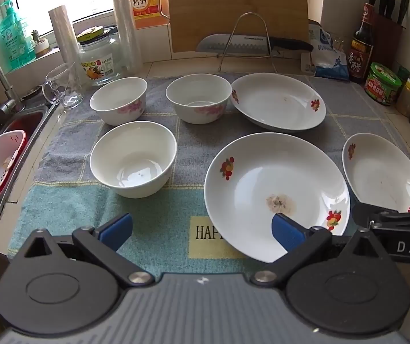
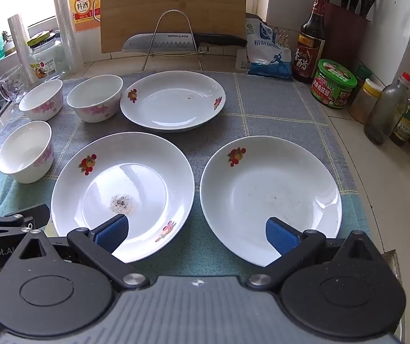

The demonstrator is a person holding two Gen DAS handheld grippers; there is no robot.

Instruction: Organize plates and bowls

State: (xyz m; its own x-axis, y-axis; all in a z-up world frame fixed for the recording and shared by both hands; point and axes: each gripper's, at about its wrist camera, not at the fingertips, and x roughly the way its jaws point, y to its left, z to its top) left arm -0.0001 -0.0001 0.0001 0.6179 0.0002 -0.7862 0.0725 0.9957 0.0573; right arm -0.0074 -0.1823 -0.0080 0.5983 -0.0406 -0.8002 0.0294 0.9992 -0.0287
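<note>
Three white bowls with pink flowers stand on the mat: near left bowl, far left bowl, far middle bowl. Three white fruit-print plates lie there: middle plate with a stain, far plate, right plate. My left gripper is open and empty above the mat's front, its right finger over the middle plate's rim. My right gripper is open and empty, spanning the gap between the middle and right plates.
A checked mat covers the counter. A sink with a red and white basket is at the left. A glass mug, jar, bottles, knife on a wire rack, cutting board, salt bag and condiments line the back and right.
</note>
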